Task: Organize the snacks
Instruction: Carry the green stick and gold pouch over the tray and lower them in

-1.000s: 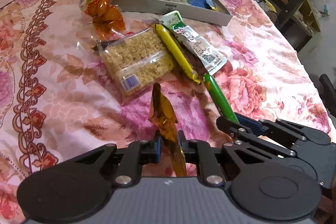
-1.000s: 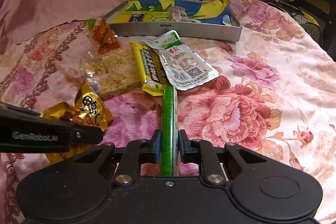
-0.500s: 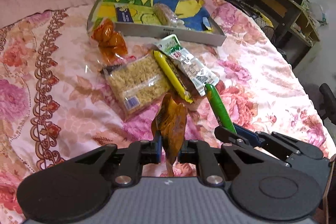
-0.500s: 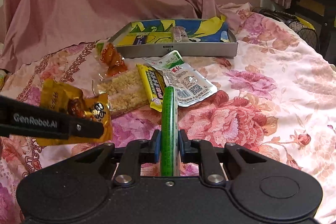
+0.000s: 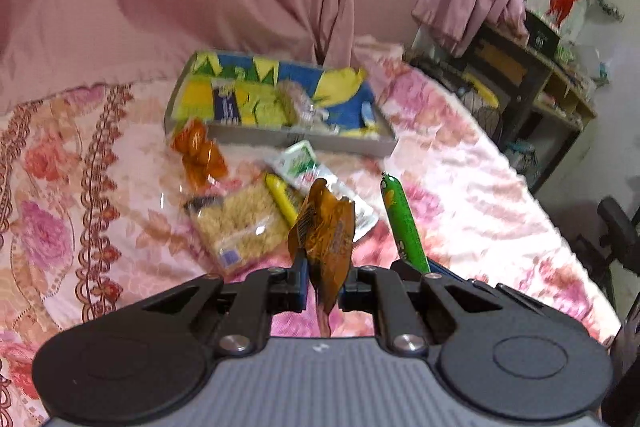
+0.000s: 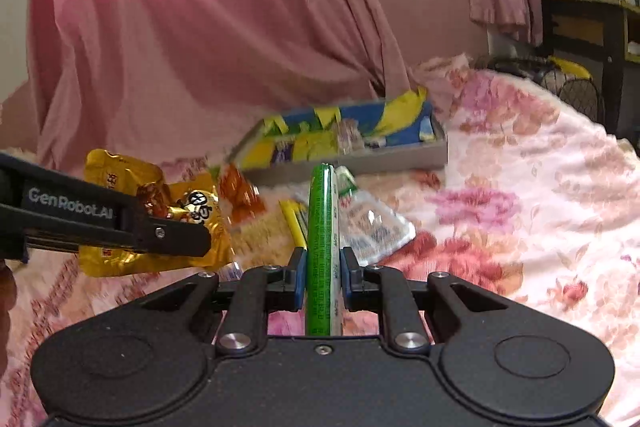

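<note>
Left gripper [image 5: 322,285] clamped on a gold foil snack packet [image 5: 325,235], raised clear of the floral bedspread [image 5: 72,227], packet standing roughly upright between the fingers, lower end hanging behind the gripper body and out of sight. Same packet [image 6: 160,215] seen side-on from the right wrist view, crumpled, pinched near one edge. Right gripper [image 6: 323,283] closed on a green sausage stick [image 6: 320,247], long axis running straight forward along the fingers, far tip pointing toward the tray [image 5: 304,137]; rear end of the stick hidden under the gripper body. Tray lying ahead of both grippers, well apart, long side turned across the line of approach, near wall facing the cameras, already holding a few wrapped items too blurred to name. Probably the drop-off for both held snacks, with neither gripper clearly nearer; green stick [image 5: 402,223] just to the right of the gold packet in the left wrist view. Between grippers and tray, resting on the bedspread: orange wrapped sweets [image 5: 200,155] at left, a clear pack of crisped rice bars [image 5: 240,227], a yellow bar [image 5: 282,199], a white-and-green pouch [image 5: 316,167], partly covered by the gold packet. Motion blur over most of the far scene; labels unreadable, tray contents uncertain. Left edge of the tray partly cut by the orange sweets.
</note>
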`<state>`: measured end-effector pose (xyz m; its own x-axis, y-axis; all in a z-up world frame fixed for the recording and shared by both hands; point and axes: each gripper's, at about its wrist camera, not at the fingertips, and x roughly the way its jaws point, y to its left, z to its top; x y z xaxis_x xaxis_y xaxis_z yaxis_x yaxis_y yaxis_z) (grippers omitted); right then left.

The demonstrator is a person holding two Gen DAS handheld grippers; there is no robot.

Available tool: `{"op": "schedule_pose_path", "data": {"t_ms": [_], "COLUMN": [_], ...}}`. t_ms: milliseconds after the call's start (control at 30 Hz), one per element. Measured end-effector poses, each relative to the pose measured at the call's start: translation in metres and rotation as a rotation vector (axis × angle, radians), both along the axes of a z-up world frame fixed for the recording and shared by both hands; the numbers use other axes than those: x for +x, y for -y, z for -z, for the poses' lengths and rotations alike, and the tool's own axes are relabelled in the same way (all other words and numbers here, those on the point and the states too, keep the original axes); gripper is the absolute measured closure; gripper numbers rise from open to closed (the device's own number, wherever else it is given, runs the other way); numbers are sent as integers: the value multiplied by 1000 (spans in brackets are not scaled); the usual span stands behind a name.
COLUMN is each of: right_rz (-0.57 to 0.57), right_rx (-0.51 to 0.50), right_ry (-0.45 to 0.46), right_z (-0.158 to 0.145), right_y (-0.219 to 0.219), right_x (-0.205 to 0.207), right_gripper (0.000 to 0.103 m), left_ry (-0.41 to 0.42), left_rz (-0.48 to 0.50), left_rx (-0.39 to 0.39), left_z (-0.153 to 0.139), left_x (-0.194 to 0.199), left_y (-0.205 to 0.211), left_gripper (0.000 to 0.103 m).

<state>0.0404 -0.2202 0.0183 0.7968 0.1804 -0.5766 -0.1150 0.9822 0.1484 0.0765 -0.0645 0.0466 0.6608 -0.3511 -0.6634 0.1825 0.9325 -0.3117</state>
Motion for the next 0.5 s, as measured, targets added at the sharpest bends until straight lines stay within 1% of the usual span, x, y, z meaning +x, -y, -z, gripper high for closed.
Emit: {"op": "schedule_pose_path", "data": {"t_ms": [167,267,333,433,500], "right_rz": [-16,-19,-29,-48,-63], "right_rx": [11,18,23,-19,-43], "right_ry": [64,81,79,81,83], "right_z": [-28,-42,-49,-57,-58], "right_y": [7,17,23,28,30], "right_x": [4,14,26,55,77], "right_gripper": [85,84,84,84,84], "left_ry": [35,54,58,61,67], "left_rz": [-50,-69,-88,-125,-143], "left_rx": [-38,-23,-30,-70,-90], "left_z": [-27,-39,-43,-42,-39], "left_x": [7,22,37,65,89], "left_y": [7,17,21,22,20], "left_gripper": [89,89,89,89,89]}}
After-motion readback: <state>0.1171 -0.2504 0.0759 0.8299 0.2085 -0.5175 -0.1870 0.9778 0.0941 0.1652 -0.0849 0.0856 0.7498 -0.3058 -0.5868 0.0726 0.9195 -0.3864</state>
